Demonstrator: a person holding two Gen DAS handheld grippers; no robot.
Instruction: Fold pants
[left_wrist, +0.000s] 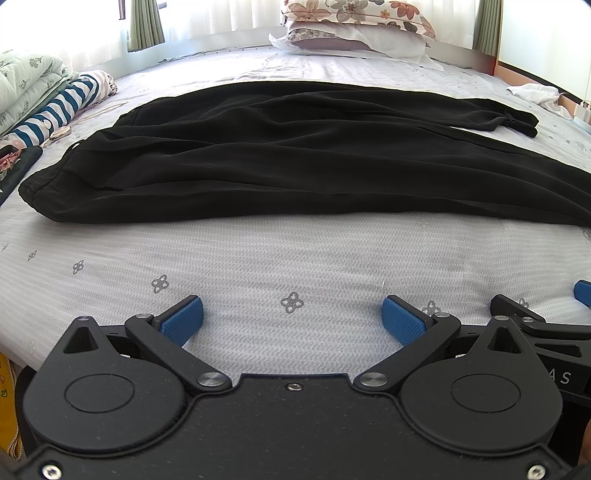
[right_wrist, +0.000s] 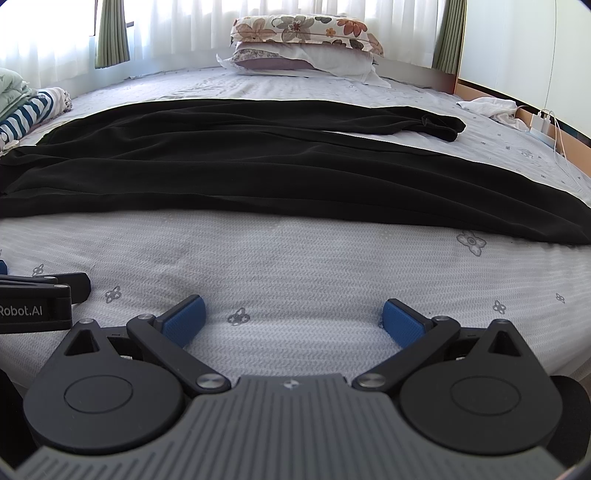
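I found both sets of fingers spread wide and empty: left gripper and right gripper hovered over bare bedsheet, short of the black pants. The pants lay flat beyond them, waistband left, legs splayed apart rightward. I judged the risk: thin, slack cloth, so a pinch might catch the sheet too, or only one layer.

the pants are soft black cloth, matt, with small folds. the bed sheet is bumpy woven grey cloth. the left tool is matt black plastic with shiny metal pins and rough blue pads. the right tool looks the same, with a ridged grey top.
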